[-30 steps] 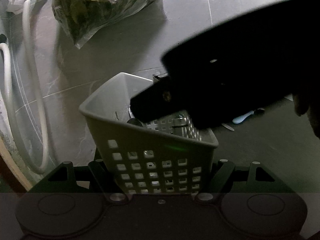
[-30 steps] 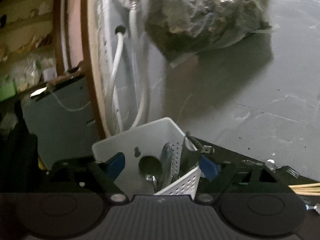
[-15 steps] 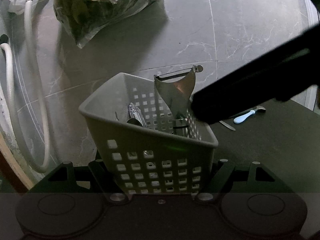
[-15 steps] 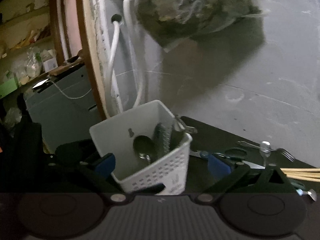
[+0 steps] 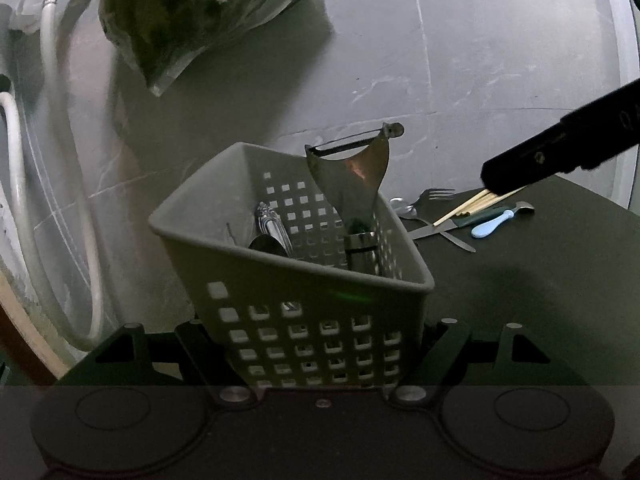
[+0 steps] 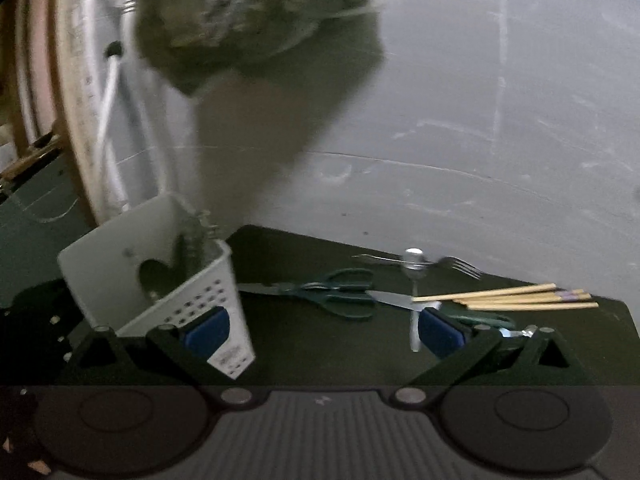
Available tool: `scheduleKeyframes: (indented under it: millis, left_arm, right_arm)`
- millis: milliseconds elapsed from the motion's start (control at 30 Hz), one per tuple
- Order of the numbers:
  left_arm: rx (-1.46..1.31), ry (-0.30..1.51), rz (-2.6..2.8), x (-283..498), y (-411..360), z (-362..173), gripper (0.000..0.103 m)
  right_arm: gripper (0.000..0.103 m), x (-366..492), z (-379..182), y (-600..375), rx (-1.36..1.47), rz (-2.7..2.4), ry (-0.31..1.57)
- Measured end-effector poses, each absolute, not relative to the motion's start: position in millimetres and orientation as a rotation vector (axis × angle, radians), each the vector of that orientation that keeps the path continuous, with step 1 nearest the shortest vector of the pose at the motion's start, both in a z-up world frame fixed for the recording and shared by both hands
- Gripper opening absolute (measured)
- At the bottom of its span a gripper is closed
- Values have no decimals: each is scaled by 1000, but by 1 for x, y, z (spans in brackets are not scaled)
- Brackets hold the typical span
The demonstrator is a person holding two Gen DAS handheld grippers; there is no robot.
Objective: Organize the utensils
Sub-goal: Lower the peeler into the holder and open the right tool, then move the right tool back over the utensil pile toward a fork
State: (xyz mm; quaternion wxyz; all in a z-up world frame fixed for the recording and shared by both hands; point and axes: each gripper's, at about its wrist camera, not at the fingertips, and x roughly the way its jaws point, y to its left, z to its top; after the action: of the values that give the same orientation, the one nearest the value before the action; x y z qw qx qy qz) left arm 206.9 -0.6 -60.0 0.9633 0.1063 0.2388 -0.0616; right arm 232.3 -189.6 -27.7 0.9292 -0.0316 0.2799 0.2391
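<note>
My left gripper (image 5: 320, 340) grips a white perforated basket (image 5: 304, 320) by its sides, and its jaws are opening with the basket between them. A metal peeler (image 5: 352, 176) stands in the basket beside a spoon (image 5: 268, 244). My right gripper (image 6: 322, 332) is open and empty, low over the dark table right of the basket (image 6: 120, 256). One of its dark fingers (image 5: 520, 168) shows at the right of the left wrist view. Green scissors (image 6: 340, 292), chopsticks (image 6: 520, 298), a fork (image 6: 460, 266) and a spoon (image 6: 414, 260) lie ahead of it.
A light blue handled utensil (image 5: 492, 224) lies by the chopsticks. A plastic bag of greens (image 5: 200, 12) and a white hose (image 5: 52, 120) are against the grey tiled surface behind. The table's far edge (image 6: 360, 246) runs just past the utensils.
The right gripper has pulled away from the basket to the right, leaving the peeler standing in it, and its jaws have widened. The left gripper and basket have stayed put.
</note>
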Motion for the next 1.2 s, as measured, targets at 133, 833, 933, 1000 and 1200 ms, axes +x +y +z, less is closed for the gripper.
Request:
scheduleKeyframes:
  millis: [133,833,933,1000,1200]
  left_arm:
    - [212,499,-117,210,-1,-58,80]
    - [190,569,-22,223,-10,-54,81]
    - [191,577,-1,223,-14,-53,81]
    - [189,582,16,225,-17,-52,81]
    - [180,602,62,228,-24,-50,81]
  right_arm:
    - [103,238,-31,-199,-45,449,571]
    - [103,309,-87,-227,-49,352,816]
    - [103,337,-88,-232,-62,375,789]
    - [103,359,-89,-233,-66,406,761]
    - [102,419,-96,-225,-107,512,689]
